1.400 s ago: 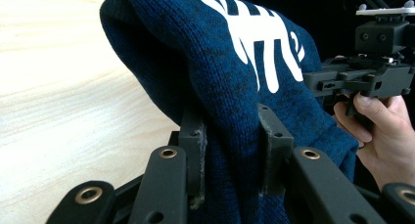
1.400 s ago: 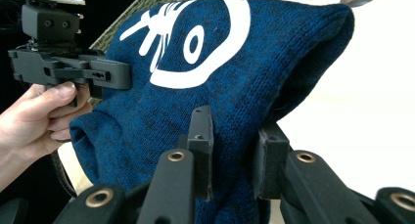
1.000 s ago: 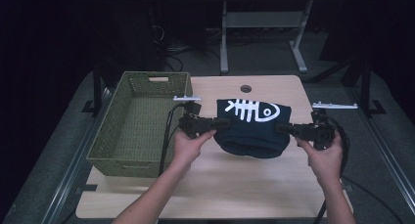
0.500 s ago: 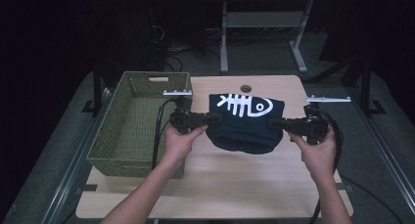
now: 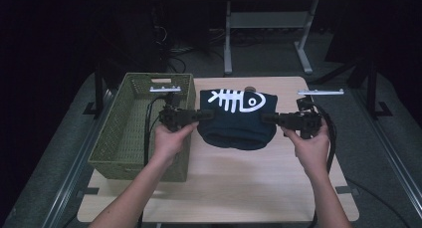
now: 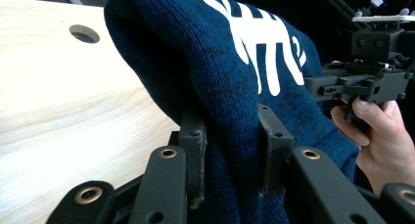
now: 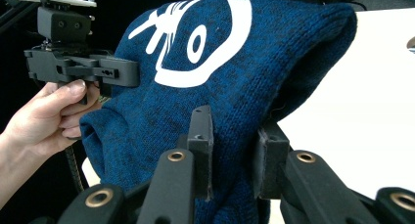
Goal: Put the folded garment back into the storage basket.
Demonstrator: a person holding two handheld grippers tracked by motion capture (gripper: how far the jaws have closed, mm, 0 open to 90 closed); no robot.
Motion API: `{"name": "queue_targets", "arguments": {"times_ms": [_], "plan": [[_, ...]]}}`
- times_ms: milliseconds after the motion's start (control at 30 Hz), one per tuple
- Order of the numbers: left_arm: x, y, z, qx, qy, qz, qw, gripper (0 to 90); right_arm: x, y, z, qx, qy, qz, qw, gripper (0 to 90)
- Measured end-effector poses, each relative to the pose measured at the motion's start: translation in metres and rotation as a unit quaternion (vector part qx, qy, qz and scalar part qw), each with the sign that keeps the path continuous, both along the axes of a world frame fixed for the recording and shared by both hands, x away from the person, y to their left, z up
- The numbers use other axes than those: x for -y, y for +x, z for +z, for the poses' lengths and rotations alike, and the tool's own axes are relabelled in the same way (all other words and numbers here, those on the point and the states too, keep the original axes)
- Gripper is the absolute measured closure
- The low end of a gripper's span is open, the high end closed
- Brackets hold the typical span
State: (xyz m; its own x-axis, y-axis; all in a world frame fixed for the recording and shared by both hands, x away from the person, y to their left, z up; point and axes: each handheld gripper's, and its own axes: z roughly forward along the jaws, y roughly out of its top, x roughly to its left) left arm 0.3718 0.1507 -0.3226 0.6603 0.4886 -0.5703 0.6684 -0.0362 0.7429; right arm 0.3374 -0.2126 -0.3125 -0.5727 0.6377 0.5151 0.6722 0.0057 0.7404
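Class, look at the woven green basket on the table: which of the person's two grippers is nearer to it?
Left. The left gripper is beside the green basket's right rim, pinching the navy knit's left edge; the right gripper grips the far edge.

Dim room, grey floor (image 5: 278, 58), metal desk frame (image 5: 268, 24) behind.

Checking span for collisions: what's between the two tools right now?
Just the blue knit garment, held taut between left tool and right tool, above the table; high view shows it.

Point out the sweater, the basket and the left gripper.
sweater (image 5: 238, 124), high view, plain knit below the fish-bone print.
basket (image 5: 110, 138), high view, left woven wall.
left gripper (image 5: 203, 116), high view, jaws clamped on the sweater's edge.
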Motion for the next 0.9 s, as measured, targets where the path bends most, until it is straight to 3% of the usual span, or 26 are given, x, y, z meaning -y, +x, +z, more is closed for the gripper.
{"name": "queue_targets", "arguments": {"times_ms": [900], "plan": [[-0.051, 0.005, 0.013, 0.005, 0.003, 0.025, 0.9997, 69.7, -0.047, 0.02, 0.01, -0.001, 0.013, 0.025, 0.9996, 73.2]]}}
